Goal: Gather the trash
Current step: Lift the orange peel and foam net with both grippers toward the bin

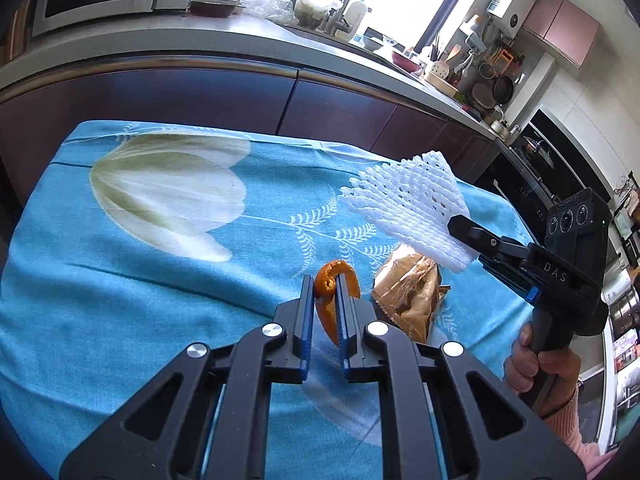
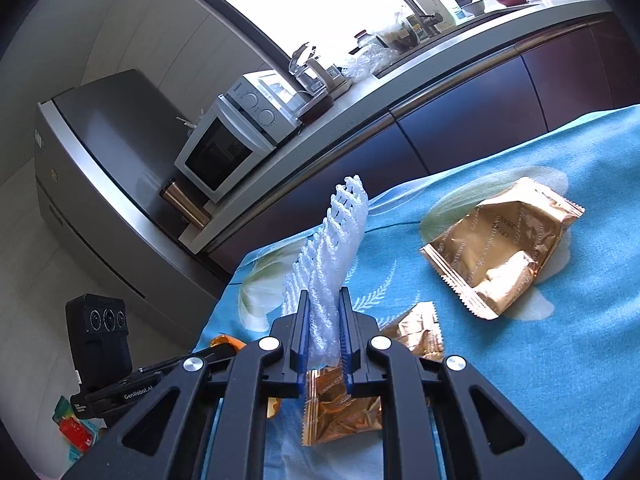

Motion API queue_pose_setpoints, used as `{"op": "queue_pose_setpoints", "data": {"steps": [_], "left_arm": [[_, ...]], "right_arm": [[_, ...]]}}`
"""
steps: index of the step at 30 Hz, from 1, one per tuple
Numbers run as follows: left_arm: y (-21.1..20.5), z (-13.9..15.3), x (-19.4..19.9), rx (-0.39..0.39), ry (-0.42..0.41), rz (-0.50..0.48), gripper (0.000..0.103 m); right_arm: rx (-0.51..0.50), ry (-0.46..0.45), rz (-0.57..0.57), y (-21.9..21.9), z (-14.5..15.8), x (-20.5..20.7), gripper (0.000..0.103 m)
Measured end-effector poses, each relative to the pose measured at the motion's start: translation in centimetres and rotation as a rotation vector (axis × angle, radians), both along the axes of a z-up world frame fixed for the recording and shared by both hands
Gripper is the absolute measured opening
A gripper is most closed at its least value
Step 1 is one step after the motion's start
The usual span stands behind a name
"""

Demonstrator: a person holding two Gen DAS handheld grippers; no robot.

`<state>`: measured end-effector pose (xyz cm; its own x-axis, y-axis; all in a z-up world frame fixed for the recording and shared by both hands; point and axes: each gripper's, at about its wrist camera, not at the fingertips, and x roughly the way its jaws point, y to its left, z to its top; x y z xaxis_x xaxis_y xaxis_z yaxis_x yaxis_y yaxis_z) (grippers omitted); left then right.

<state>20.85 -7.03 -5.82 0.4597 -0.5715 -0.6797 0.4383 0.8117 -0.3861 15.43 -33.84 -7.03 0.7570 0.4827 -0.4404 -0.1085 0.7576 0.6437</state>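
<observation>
A curled orange peel (image 1: 326, 316) is pinched between the blue pads of my left gripper (image 1: 324, 280), lifted just off the blue tulip-print cloth (image 1: 140, 280). My right gripper (image 2: 324, 296) is shut on a white foam fruit net (image 2: 340, 240), which sticks up past its fingertips. The net (image 1: 408, 204) and right gripper (image 1: 460, 228) hang over a crumpled gold wrapper (image 1: 412, 300). In the right wrist view a larger gold wrapper (image 2: 504, 252) lies flat on the cloth, and crumpled gold foil (image 2: 336, 412) shows under the fingers. The left gripper (image 2: 218, 352) with the peel (image 2: 228, 340) is low left.
A kitchen counter (image 1: 256, 36) with dark cabinet fronts runs behind the table, carrying a microwave (image 2: 236, 140) and clutter by the sink. A steel fridge (image 2: 100, 152) stands at the counter's end. A hand in a pink sleeve (image 1: 536, 364) grips the right gripper's handle.
</observation>
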Motion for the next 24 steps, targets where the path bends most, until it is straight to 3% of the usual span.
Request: {"op": "queue_pose_setpoints", "data": {"steps": [24], "left_arm": [[13.4,1.8,-6.5,-0.073,-0.024,0.187,0.011]], "right_arm": [[-0.026,-0.043,0.262,11.5,1.3,-2.5,0.012]]}}
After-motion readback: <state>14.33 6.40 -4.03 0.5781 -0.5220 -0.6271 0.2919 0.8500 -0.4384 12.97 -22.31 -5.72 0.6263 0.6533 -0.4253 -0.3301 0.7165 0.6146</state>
